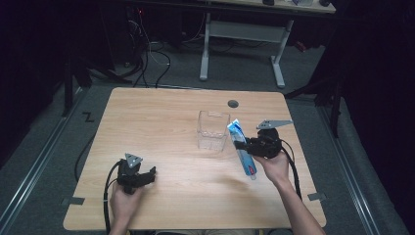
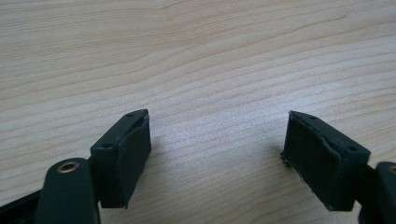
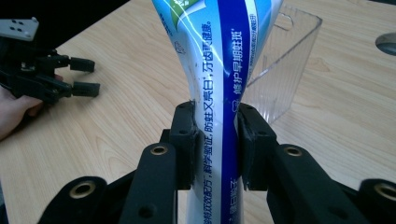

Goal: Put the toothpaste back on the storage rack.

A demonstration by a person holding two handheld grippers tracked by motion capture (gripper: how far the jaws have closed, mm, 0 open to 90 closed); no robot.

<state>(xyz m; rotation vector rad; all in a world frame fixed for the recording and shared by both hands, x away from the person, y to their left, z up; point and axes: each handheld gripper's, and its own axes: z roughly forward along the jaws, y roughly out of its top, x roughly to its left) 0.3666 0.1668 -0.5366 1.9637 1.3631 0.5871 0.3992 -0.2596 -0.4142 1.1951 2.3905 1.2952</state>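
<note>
The right gripper's (image 3: 214,140) fingers (image 3: 184,140) pinch a blue-and-white toothpaste tube (image 3: 219,70) mid-body, just beside the clear plastic bin (image 1: 213,129); its Chinese print is readable in the right gripper view. The left gripper (image 1: 147,175), fingers (image 2: 123,156) spread empty, rests on the table (image 1: 161,112), well apart from the bin.

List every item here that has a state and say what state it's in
Left gripper: open, nothing between its jaws, low over the wooden table.
Right gripper: shut on the blue and white toothpaste tube.
Blue and white toothpaste tube: clamped mid-body, pinched in.
Clear plastic bin: upright, open-topped, apparently empty.
</note>
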